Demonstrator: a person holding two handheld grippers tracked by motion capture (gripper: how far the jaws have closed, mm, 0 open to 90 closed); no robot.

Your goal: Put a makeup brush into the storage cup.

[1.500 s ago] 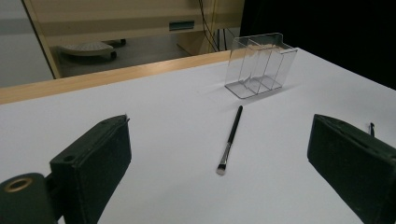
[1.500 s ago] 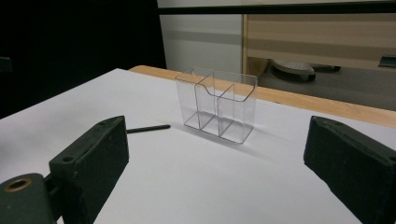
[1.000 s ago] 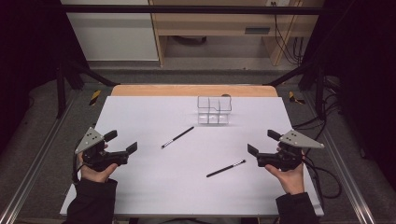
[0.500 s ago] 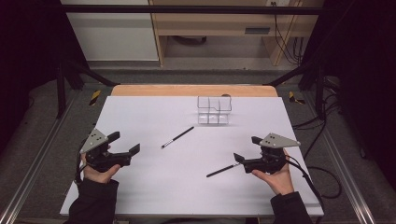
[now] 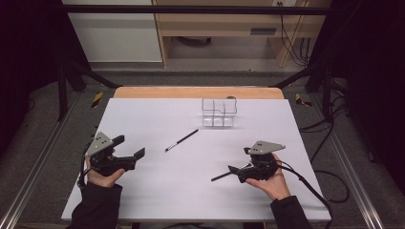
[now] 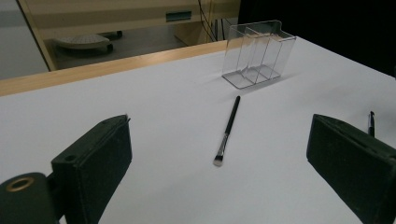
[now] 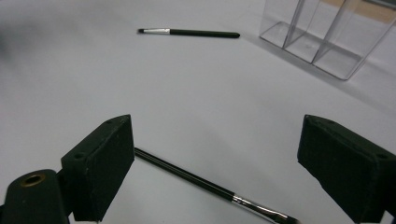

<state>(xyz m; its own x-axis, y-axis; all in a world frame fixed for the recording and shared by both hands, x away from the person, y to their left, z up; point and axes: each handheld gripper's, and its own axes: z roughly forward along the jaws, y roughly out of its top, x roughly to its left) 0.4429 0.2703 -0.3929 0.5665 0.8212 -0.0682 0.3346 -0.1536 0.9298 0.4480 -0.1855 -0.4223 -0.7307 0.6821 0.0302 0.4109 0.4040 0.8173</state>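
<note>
Black near brush (image 7: 205,184) lies between the right gripper (image 7: 215,168)'s wide fingers, unheld, its silver ferrule plain.

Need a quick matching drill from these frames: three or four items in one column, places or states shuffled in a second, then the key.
Things:
1. near brush
2. far brush
3. clear organizer
4. left gripper

Places or states:
A. stands upright near the far edge of the white table, compartments empty
B. lies between the open jaws of the right gripper, not yet gripped
C. held over bare tabletop, jaws open, nothing between them
D. lies alone mid-table, bristles toward the person's side

Pairs: 1-B, 2-D, 3-A, 4-C
</note>
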